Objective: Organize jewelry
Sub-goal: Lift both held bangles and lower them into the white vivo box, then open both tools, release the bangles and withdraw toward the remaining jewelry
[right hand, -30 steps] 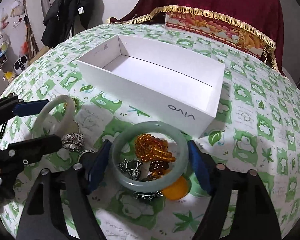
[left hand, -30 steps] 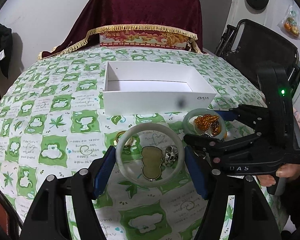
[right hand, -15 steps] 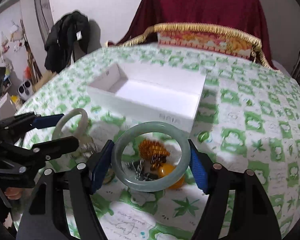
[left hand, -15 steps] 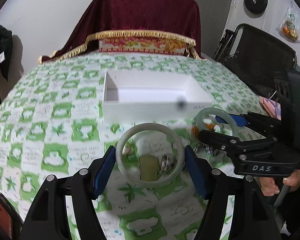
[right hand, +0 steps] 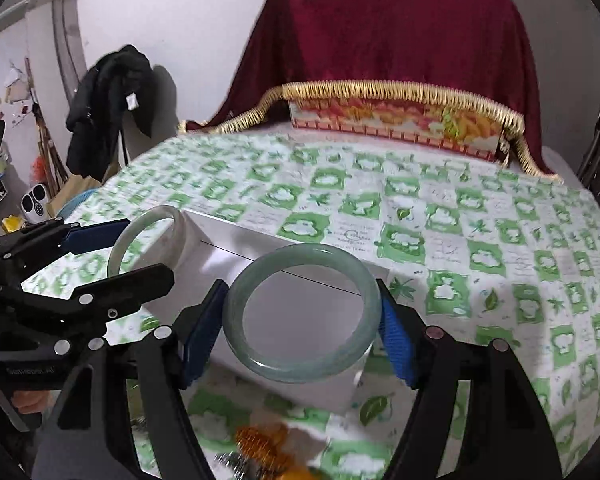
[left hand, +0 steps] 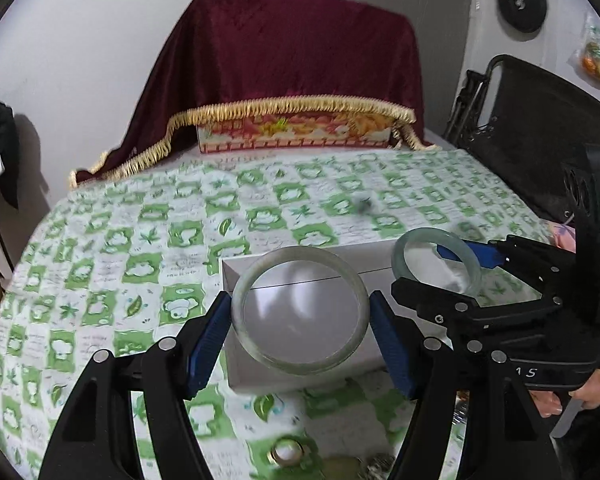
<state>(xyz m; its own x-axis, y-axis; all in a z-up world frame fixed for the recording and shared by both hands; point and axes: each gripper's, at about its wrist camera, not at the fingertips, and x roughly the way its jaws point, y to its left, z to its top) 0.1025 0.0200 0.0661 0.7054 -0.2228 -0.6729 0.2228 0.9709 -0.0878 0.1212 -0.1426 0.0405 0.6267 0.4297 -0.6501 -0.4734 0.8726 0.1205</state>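
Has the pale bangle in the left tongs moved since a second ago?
Yes. The pale bangle has lifted off the tablecloth and now hangs over the white box.

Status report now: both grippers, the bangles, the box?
Left gripper shut on pale bangle. Right gripper shut on green bangle. Both bangles held above the white box. Nothing in the way; loose beads lie nearer the camera.

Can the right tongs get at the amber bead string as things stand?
Probably not yet. The right tongs are shut on a pale green jade bangle above the white cardboard box, so the jaws are occupied. The amber bead string lies uncovered on the cloth below them.
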